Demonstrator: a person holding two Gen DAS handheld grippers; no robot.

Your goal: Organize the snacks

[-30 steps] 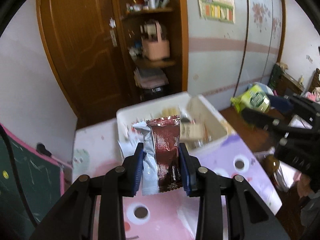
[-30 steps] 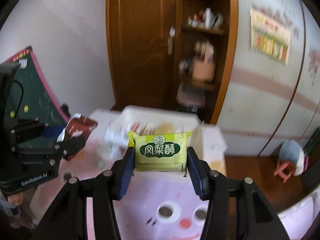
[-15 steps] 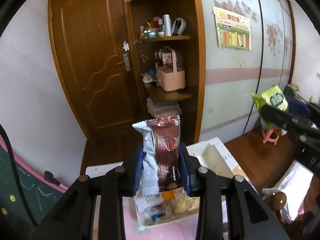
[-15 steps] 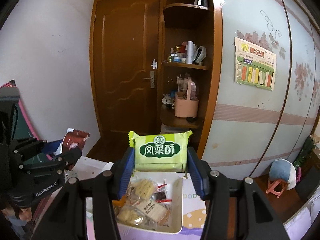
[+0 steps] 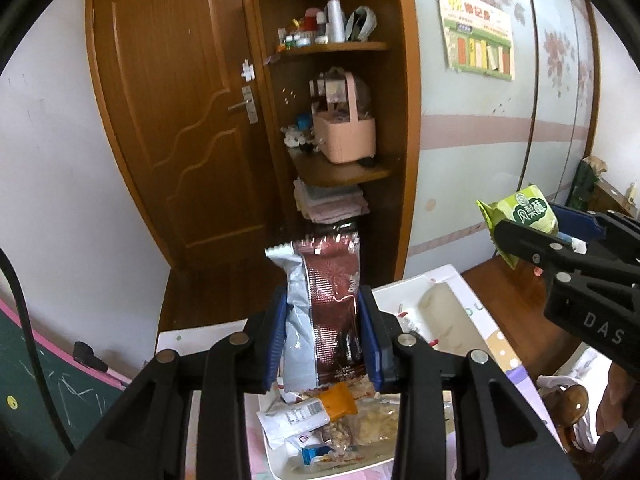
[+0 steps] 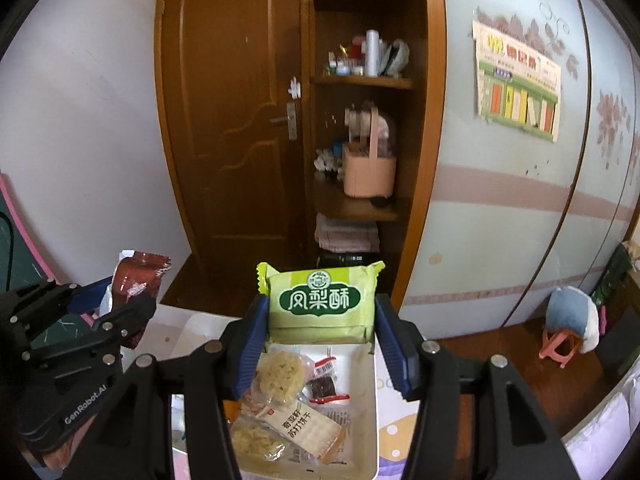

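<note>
My left gripper (image 5: 324,332) is shut on a dark red and silver snack packet (image 5: 326,312), held upright in the air above the white tray (image 5: 460,284). My right gripper (image 6: 322,340) is shut on a green pineapple-cake packet (image 6: 320,300), held above the same white tray (image 6: 370,420). The tray holds several wrapped snacks (image 6: 288,404). The right gripper with its green packet (image 5: 520,216) shows at the right of the left wrist view. The left gripper with its red packet (image 6: 134,284) shows at the left of the right wrist view.
The tray sits on a pink and purple cartoon table (image 6: 400,424). Behind stand a brown door (image 5: 180,128), an open wooden shelf with a pink basket (image 5: 346,136) and a pale wardrobe wall. A chalkboard (image 5: 24,368) is at left, a small stool (image 6: 560,344) at right.
Both grippers have lifted with their packets, so the views swing up from the table to the door and shelves. The tray has dropped to the bottom of both views.
</note>
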